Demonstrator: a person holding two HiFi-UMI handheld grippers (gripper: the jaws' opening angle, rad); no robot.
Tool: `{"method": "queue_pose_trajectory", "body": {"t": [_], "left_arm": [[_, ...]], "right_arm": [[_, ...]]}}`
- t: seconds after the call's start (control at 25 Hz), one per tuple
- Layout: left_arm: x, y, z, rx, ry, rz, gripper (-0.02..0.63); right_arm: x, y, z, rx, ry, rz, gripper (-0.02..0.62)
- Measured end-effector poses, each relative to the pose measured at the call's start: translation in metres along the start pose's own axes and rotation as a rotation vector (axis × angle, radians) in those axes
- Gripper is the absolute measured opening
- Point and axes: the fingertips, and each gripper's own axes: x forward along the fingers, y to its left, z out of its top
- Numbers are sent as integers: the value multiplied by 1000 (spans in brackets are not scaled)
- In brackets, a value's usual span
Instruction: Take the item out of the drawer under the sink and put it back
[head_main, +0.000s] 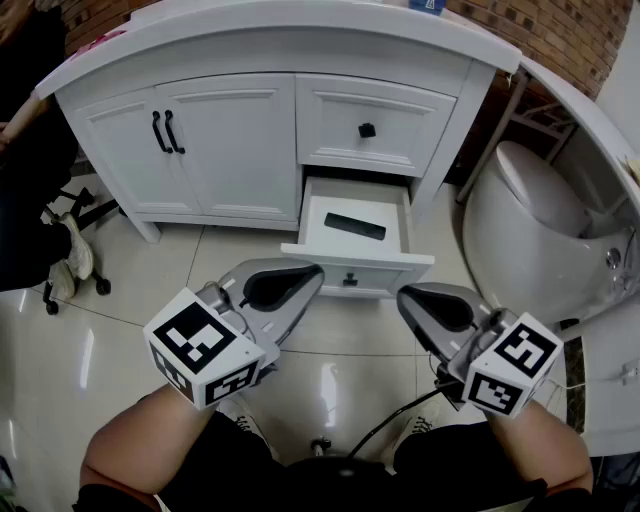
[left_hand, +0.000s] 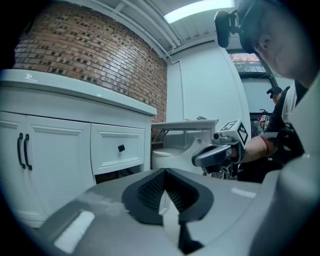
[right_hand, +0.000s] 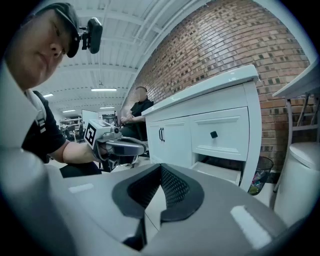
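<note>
Black item (head_main: 354, 226) lies flat in the open drawer (head_main: 322, 268), near the middle of its bottom. The drawer is pulled out of the vanity (head_main: 230, 150), below a closed drawer (head_main: 372, 122). Left gripper (head_main: 308, 277) and right gripper (head_main: 410, 298) hover just off the drawer's front edge, well apart. Both are clenched, with nothing between the jaws.

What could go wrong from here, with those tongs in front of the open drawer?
The black item lies flat in the drawer, so a grip may slip off it. The left tongs and right tongs are shut and must open first. The closed drawer above sits close, so a bump seems possible.
</note>
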Motion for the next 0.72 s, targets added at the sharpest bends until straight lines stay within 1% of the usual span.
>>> {"method": "queue_pose_trajectory", "body": {"t": [0.4, 0.52, 0.6, 0.72], "left_arm": [[-1, 0, 0, 2, -2, 3, 6], [-1, -1, 1, 5, -6, -2, 6], [-1, -2, 3, 0, -9, 1, 6], [0, -2, 3, -3, -14, -1, 6]], "right_arm": [[2, 3, -2, -2, 5, 7, 6], [1, 1, 0, -10, 0, -3, 6], [2, -1, 2, -40, 3, -21, 7], [5, -5, 4, -146, 37, -56, 6]]}}
